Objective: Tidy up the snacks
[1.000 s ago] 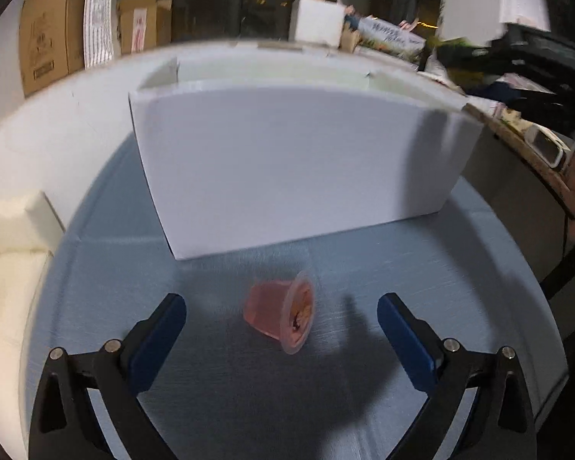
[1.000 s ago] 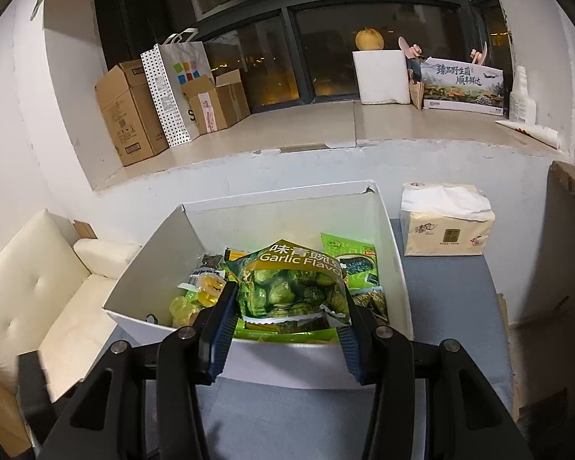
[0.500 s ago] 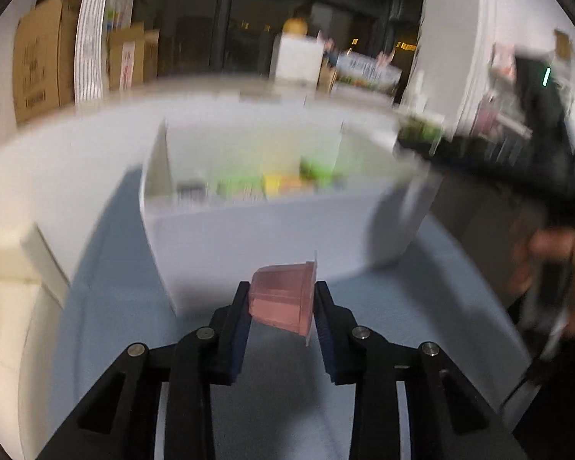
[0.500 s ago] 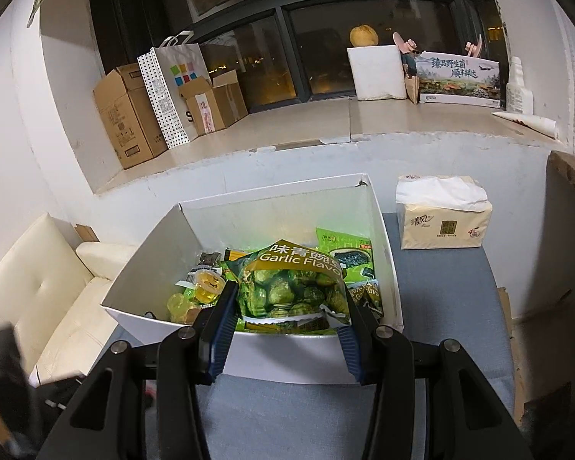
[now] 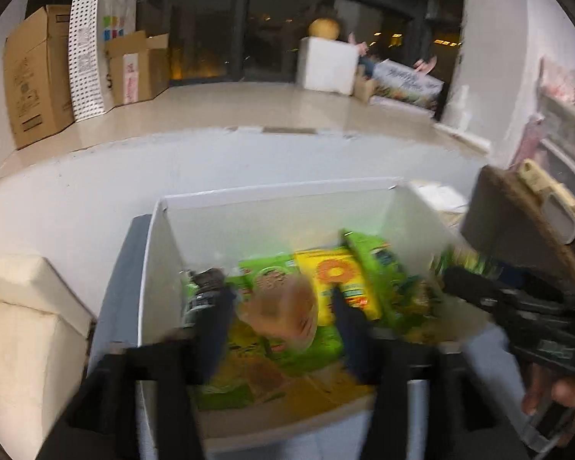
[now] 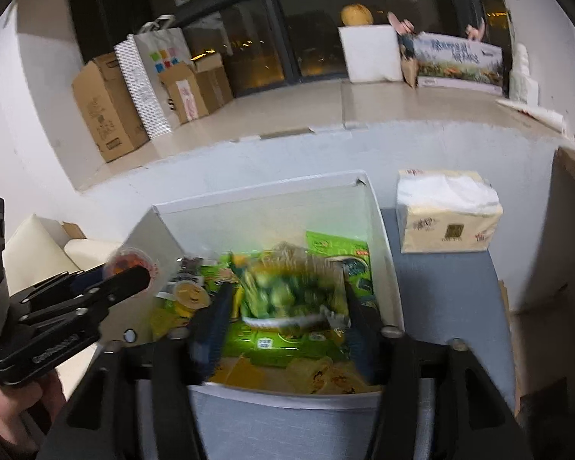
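Note:
My left gripper (image 5: 280,316) is shut on a pink jelly cup (image 5: 281,312) and holds it above the open white box (image 5: 155,268), which holds several green and yellow snack packs. The cup also shows in the right wrist view (image 6: 128,262), over the box's left wall. My right gripper (image 6: 287,303) is shut on a green garlic-flavour pea bag (image 6: 283,293) over the same white box (image 6: 383,253). The right gripper also shows in the left wrist view (image 5: 456,280) at the box's right side. Both views are blurred.
A tissue pack (image 6: 446,211) lies on the blue-grey tabletop (image 6: 448,291) right of the box. A cream sofa (image 5: 23,322) stands at the left. Cardboard boxes (image 5: 34,73) and a paper bag (image 5: 96,46) stand on the window ledge behind.
My left gripper closed on the jelly cup, lifted it off the table and carried it over the box. My right gripper moved forward and lower over the box with the pea bag.

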A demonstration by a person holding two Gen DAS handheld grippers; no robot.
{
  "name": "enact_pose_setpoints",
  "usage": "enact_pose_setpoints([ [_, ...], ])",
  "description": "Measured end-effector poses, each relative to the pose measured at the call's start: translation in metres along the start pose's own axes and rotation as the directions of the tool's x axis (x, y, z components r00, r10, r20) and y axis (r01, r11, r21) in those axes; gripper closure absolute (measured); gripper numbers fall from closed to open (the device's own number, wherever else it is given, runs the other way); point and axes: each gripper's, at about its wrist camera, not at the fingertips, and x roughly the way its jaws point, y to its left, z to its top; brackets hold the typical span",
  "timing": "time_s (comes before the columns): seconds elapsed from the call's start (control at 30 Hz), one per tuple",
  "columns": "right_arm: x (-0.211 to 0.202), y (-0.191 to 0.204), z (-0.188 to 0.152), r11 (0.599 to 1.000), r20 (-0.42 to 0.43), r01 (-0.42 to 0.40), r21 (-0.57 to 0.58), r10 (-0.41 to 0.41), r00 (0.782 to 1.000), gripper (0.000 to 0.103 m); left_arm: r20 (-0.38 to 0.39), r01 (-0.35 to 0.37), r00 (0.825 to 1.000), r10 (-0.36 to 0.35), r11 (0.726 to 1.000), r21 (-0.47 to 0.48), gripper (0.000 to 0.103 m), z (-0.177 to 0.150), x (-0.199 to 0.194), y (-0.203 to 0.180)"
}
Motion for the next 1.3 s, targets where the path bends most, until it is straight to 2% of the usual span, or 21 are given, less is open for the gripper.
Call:
enact_pose_setpoints([
  [0.03,-0.001,-0.003,-0.001,1.0,0.011,-0.003,0.013,0.003,1.0,0.008,0.006,-0.011,1.0,0.011,1.0,-0.004,0.002,-0.003,0.001,0.0],
  [0.07,-0.001,-0.006,-0.001,1.0,0.012,-0.01,0.022,0.01,1.0,0.007,0.017,-0.007,1.0,0.007,1.0,-0.006,0.0,-0.007,-0.002,0.002],
  [0.2,-0.004,-0.003,-0.001,1.0,-0.006,-0.001,-0.016,0.001,1.0,0.007,-0.001,0.03,1.0,-0.03,0.999,-0.014,0.0,-0.016,-0.007,0.005],
  [0.23,-0.008,-0.001,-0.001,0.999,0.0,0.023,-0.024,-0.023,1.0,0.007,0.004,0.011,1.0,-0.011,1.0,-0.011,0.0,-0.018,-0.012,0.004],
  [0.27,-0.011,0.001,-0.002,0.999,0.008,0.027,-0.028,-0.026,1.0,0.007,0.015,-0.009,1.0,0.009,1.0,-0.006,0.0,-0.018,-0.017,0.003],
  [0.33,-0.024,0.004,-0.003,0.999,0.029,0.032,-0.04,-0.031,0.999,0.007,0.085,-0.028,0.996,0.028,1.0,-0.002,0.0,-0.019,-0.035,0.001],
  [0.37,-0.03,0.006,-0.004,0.998,0.042,0.042,-0.048,-0.04,0.998,0.007,0.135,-0.052,0.989,0.052,0.999,-0.002,0.0,-0.021,-0.05,-0.001],
  [0.5,-0.063,0.014,-0.01,0.99,0.109,0.105,-0.094,-0.095,0.99,0.007,0.221,-0.087,0.971,0.09,0.996,-0.022,0.0,-0.024,-0.093,-0.006],
  [0.57,-0.087,0.018,-0.016,0.99,0.14,0.095,-0.105,-0.08,0.987,0.007,0.279,-0.108,0.953,0.117,0.993,-0.047,0.0,-0.031,-0.12,-0.009],
  [0.63,-0.11,0.022,-0.023,0.989,0.181,0.099,-0.112,-0.078,0.98,0.007,0.303,-0.13,0.941,0.147,0.989,-0.078,0.0,-0.04,-0.139,-0.011],
  [0.7,-0.13,0.027,-0.032,0.987,0.201,0.099,-0.128,-0.072,0.977,0.007,0.276,-0.137,0.948,0.156,0.987,-0.087,0.0,-0.05,-0.149,-0.015],
  [0.77,-0.147,0.031,-0.043,0.988,0.197,0.069,-0.142,-0.04,0.98,0.007,0.245,-0.11,0.961,0.127,0.99,-0.083,0.0,-0.064,-0.159,-0.02],
  [1.0,-0.19,0.037,-0.086,0.993,0.16,0.019,-0.114,-0.001,0.987,0.007,0.194,-0.069,0.978,0.081,0.995,-0.072,0.0,-0.099,-0.198,-0.036],
  [1.13,-0.212,0.04,-0.109,0.992,0.172,0.057,-0.115,-0.036,0.984,0.007,0.191,-0.079,0.978,0.086,0.996,-0.041,0.0,-0.116,-0.22,-0.046],
  [1.27,-0.227,0.04,-0.131,0.996,0.155,0.006,-0.088,0.007,0.988,0.007,0.201,-0.069,0.977,0.065,0.998,0.01,0.0,-0.136,-0.24,-0.056],
  [1.3,-0.231,0.041,-0.137,0.996,0.152,0.016,-0.088,-0.002,0.988,0.007,0.202,-0.078,0.977,0.074,0.997,0.012,0.0,-0.141,-0.245,-0.058],
])
